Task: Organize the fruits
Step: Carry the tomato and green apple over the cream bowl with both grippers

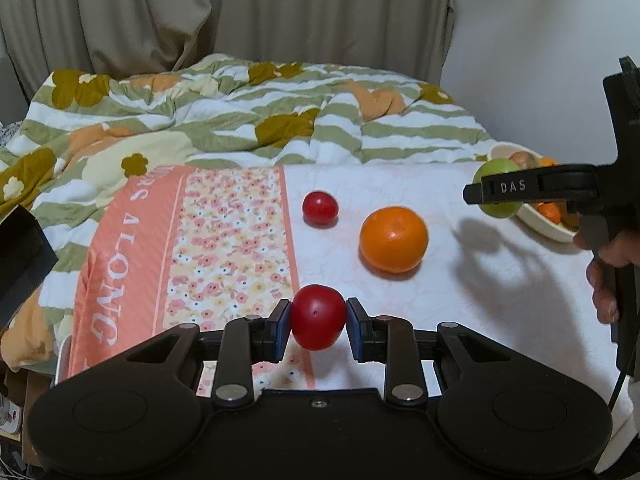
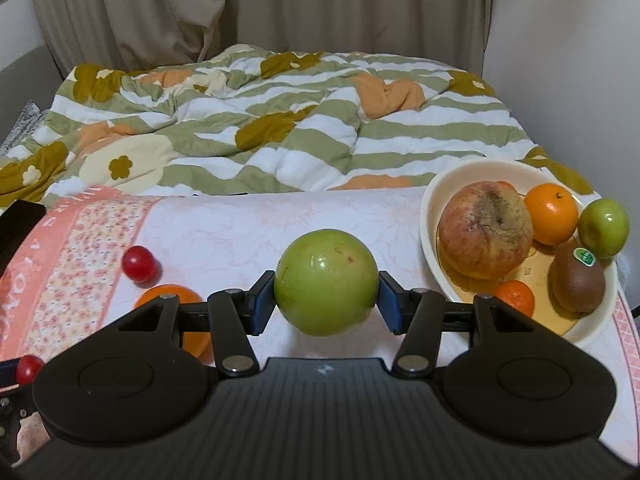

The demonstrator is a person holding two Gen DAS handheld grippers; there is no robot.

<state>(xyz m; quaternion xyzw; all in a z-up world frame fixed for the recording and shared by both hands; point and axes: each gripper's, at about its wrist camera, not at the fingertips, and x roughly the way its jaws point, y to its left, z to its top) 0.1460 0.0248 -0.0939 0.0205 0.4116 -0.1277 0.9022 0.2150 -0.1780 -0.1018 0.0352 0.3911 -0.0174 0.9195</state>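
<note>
In the left wrist view my left gripper [image 1: 318, 322] is shut on a small red fruit [image 1: 316, 312], held a little above the cloth. A second red fruit [image 1: 320, 208] and a big orange [image 1: 393, 239] lie on the white cloth beyond it. My right gripper [image 2: 326, 300] is shut on a green apple [image 2: 326, 276], its blue pads pressing both sides, lifted off the cloth just left of the cream bowl [image 2: 430, 208]. From the left wrist view that gripper [image 1: 496, 192] hangs in front of the bowl [image 1: 548, 230].
The bowl holds a large reddish apple [image 2: 486, 230], an orange [image 2: 552, 214], a small green apple [image 2: 604, 228], a kiwi [image 2: 578, 280] and a tangerine [image 2: 516, 296]. A rumpled striped quilt [image 2: 280, 128] lies behind the cloth, with curtains and a wall beyond. A person's hand [image 1: 608, 276] grips the right tool.
</note>
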